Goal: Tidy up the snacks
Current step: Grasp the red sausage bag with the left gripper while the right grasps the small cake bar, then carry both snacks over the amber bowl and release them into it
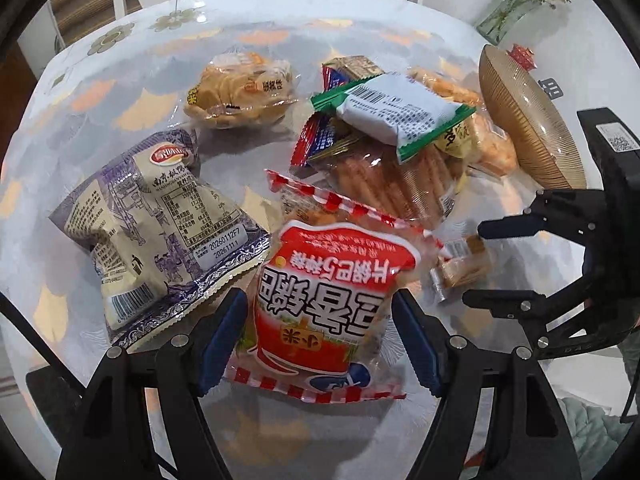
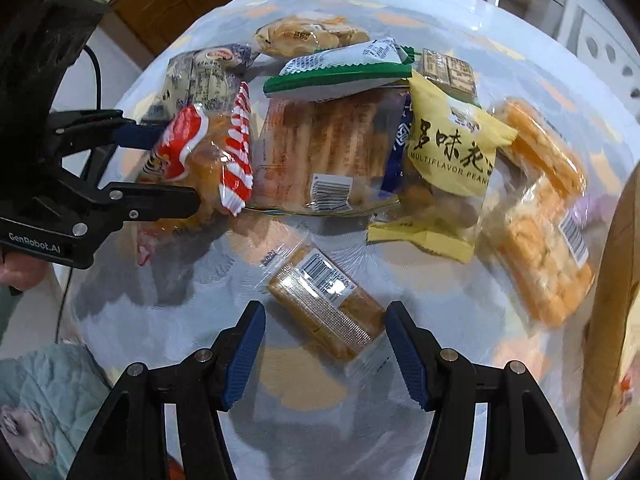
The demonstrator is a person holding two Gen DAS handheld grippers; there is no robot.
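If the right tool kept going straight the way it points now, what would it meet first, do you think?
Most likely the small biscuit pack lying between its open fingers, with the table right beneath; depth is hard to judge.

Both tongs (image 1: pixel 320 344) (image 2: pixel 324 354) half-spread, downward

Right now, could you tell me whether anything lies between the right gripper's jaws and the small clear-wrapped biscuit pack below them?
Nothing visible does. The right gripper stands over the biscuit pack with its jaws apart on either side, and only bare tablecloth surrounds the pack. The nearest other snack, the yellow peanut bag, lies apart, farther up the table.
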